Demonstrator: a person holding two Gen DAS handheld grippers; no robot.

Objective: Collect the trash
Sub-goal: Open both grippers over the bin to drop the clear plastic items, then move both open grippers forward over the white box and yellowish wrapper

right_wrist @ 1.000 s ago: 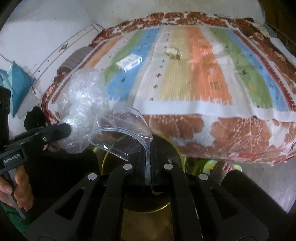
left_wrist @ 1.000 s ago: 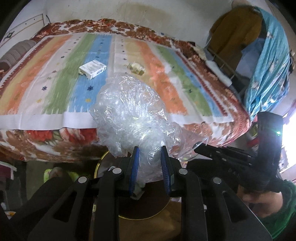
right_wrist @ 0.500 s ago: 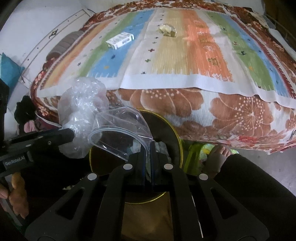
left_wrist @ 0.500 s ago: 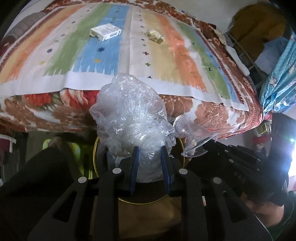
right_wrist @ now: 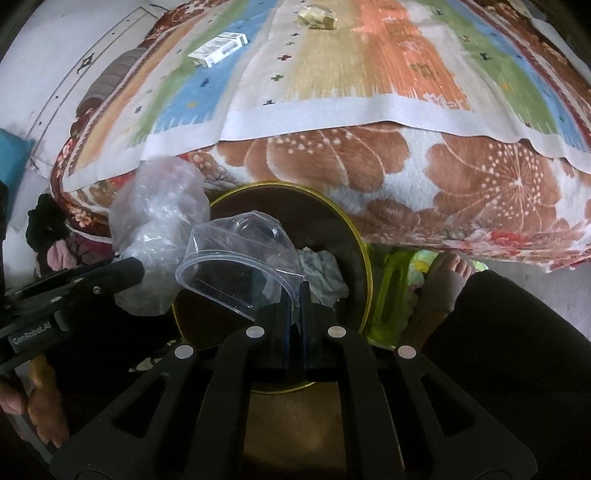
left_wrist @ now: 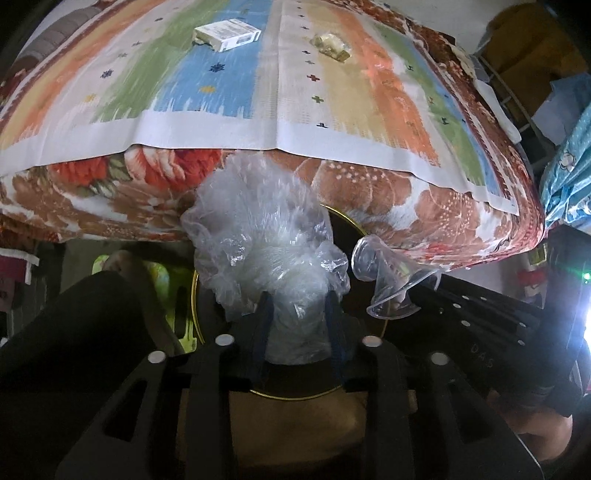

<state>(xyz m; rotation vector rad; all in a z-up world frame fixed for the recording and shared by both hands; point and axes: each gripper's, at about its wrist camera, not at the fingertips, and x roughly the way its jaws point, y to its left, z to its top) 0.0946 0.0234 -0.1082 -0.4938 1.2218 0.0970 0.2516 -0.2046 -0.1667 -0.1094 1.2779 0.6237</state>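
My left gripper (left_wrist: 297, 325) is shut on a crumpled clear plastic bag (left_wrist: 262, 236), held over the round dark bin with a gold rim (left_wrist: 360, 229). The bag also shows in the right wrist view (right_wrist: 159, 221). My right gripper (right_wrist: 294, 295) is shut on a clear plastic cup (right_wrist: 240, 258), held over the bin (right_wrist: 364, 258). The cup shows in the left wrist view (left_wrist: 388, 277). Crumpled paper (right_wrist: 321, 273) lies inside the bin. A white box (left_wrist: 225, 33) and a yellowish wrapper (left_wrist: 330, 44) lie on the bed.
The bed with a striped cloth (left_wrist: 258, 92) and floral blanket (right_wrist: 406, 177) stands right behind the bin. The person's legs and bare foot (right_wrist: 447, 280) flank the bin. A green object (right_wrist: 391, 295) lies on the floor beside it.
Both grippers have moved down and away from the bed top, carrying the bag and cup over the bin's mouth. Both stay shut.
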